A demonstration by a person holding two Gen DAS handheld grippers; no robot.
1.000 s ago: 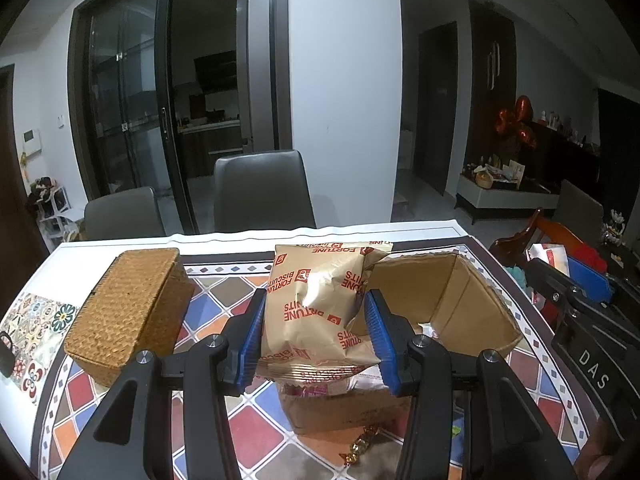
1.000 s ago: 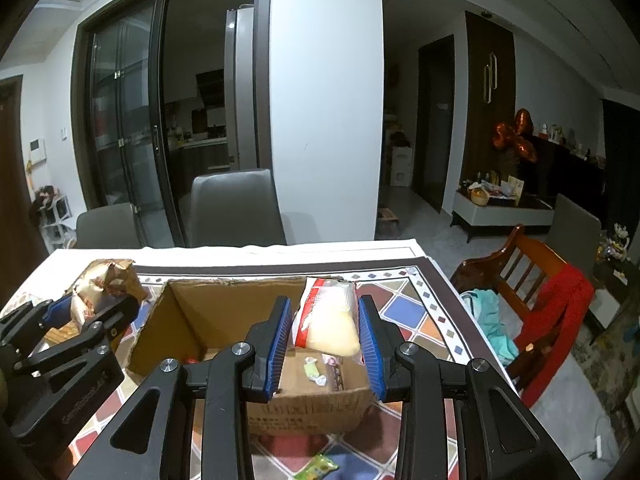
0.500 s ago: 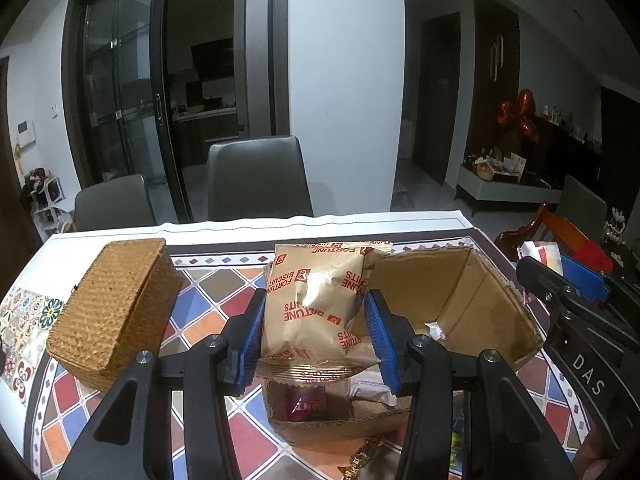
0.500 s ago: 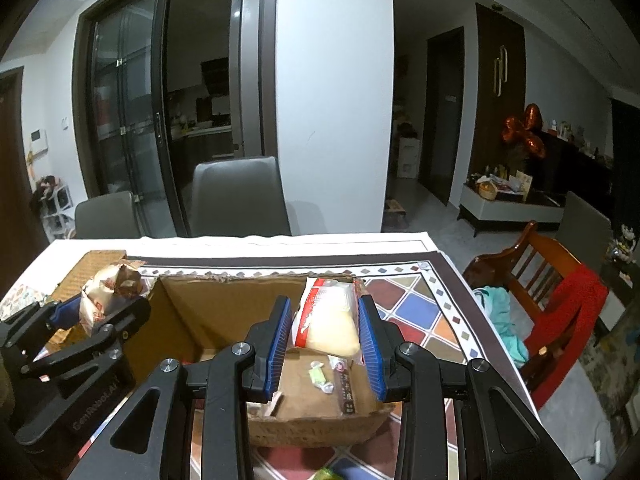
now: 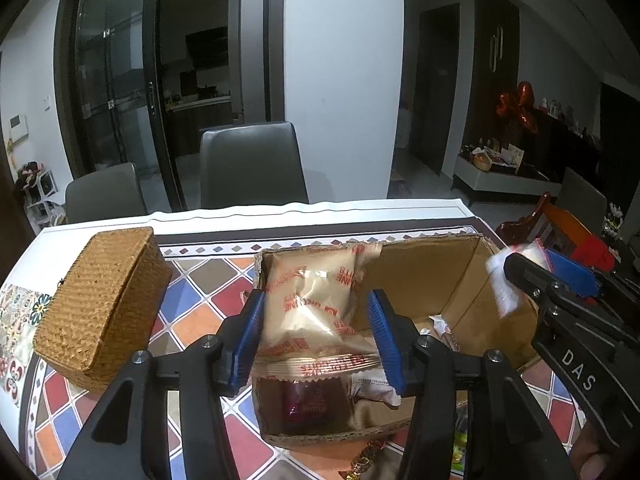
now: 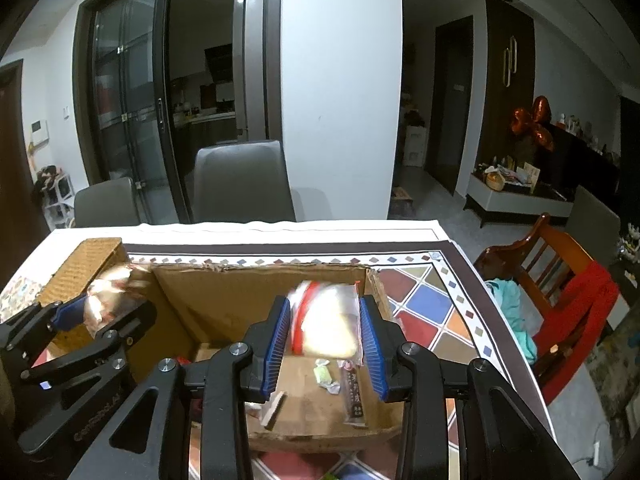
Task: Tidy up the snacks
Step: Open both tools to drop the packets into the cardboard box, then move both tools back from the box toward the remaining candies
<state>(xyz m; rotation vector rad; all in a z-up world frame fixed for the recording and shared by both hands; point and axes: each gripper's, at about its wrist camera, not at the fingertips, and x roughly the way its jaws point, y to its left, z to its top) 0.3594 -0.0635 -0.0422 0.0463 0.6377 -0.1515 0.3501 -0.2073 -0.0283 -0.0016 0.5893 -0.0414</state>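
Observation:
A tan biscuit packet (image 5: pixel 312 304) with red print hangs over the left end of an open cardboard box (image 5: pixel 432 272). It sits between the pads of my left gripper (image 5: pixel 316 298), whose jaws are opening; a gap shows beside the right pad. My right gripper (image 6: pixel 325 306) is shut on a white packet (image 6: pixel 326 328) with a red stripe, blurred, above the right half of the box (image 6: pixel 240 292). Each gripper also shows in the other's view: the right gripper (image 5: pixel 524 264) and the left gripper (image 6: pixel 114 306). Small wrapped snacks (image 6: pixel 324 372) lie on the box floor.
A woven wicker box (image 5: pixel 104 300) stands left of the cardboard box on the patterned tablecloth (image 5: pixel 192 304). Loose candies (image 5: pixel 364 456) lie by the box's near wall. Grey chairs (image 5: pixel 252 160) stand behind the table, and a wooden chair (image 6: pixel 572 300) with red cloth at the right.
Both grippers have come forward and down over the box, which looks larger. The left jaws have widened around the biscuit packet. The white packet stays gripped on the right.

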